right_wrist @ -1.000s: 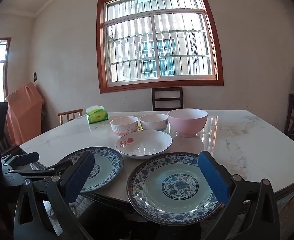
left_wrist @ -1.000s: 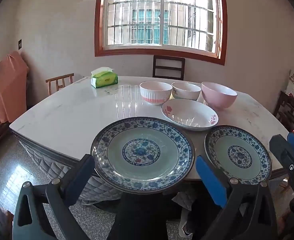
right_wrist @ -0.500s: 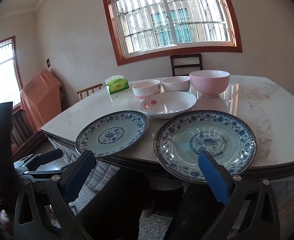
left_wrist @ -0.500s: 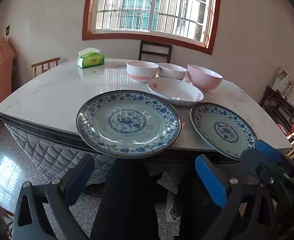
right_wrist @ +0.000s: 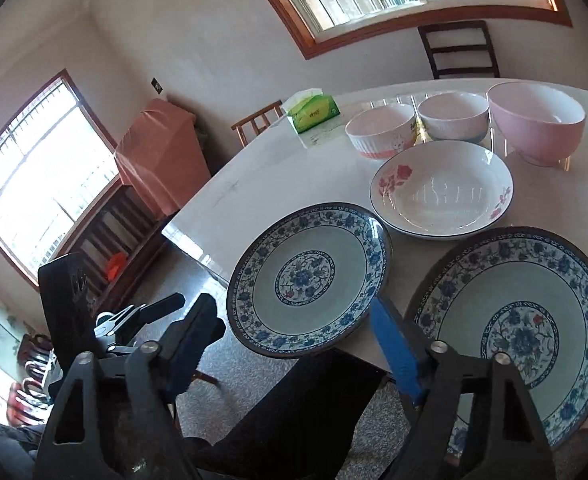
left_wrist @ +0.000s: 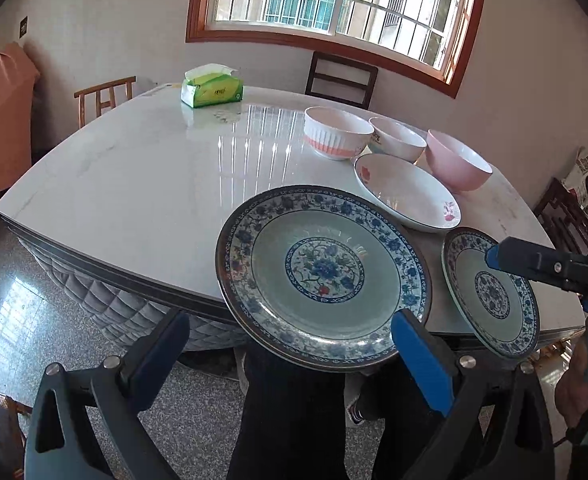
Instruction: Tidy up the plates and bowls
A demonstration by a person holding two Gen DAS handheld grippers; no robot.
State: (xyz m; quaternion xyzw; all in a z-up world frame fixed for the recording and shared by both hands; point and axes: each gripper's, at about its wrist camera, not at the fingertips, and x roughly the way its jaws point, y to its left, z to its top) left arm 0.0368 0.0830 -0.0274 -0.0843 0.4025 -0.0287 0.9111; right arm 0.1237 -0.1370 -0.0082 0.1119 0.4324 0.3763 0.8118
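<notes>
Two blue-patterned plates lie at the table's near edge, overhanging it: the left plate (left_wrist: 323, 276) (right_wrist: 307, 280) and the right plate (left_wrist: 493, 292) (right_wrist: 521, 328). Behind them sit a white shallow dish with red flowers (left_wrist: 407, 192) (right_wrist: 441, 188), a ribbed white-and-pink bowl (left_wrist: 337, 132) (right_wrist: 381, 130), a white bowl (left_wrist: 397, 138) (right_wrist: 453, 116) and a pink bowl (left_wrist: 455, 160) (right_wrist: 537, 122). My left gripper (left_wrist: 294, 350) is open and empty, just short of the left plate's near rim. My right gripper (right_wrist: 294, 328) is open and empty, also in front of the left plate.
The white marble table (left_wrist: 134, 184) has a quilted skirt. A green tissue pack (left_wrist: 212, 88) (right_wrist: 313, 112) lies at the far left. Chairs (left_wrist: 341, 78) stand around it. A person's dark-clothed legs (left_wrist: 294, 420) are below the near edge.
Both grippers have tilted down and swung left over the last second. The right gripper now faces the left plate instead of the right one. The dishes have not moved.
</notes>
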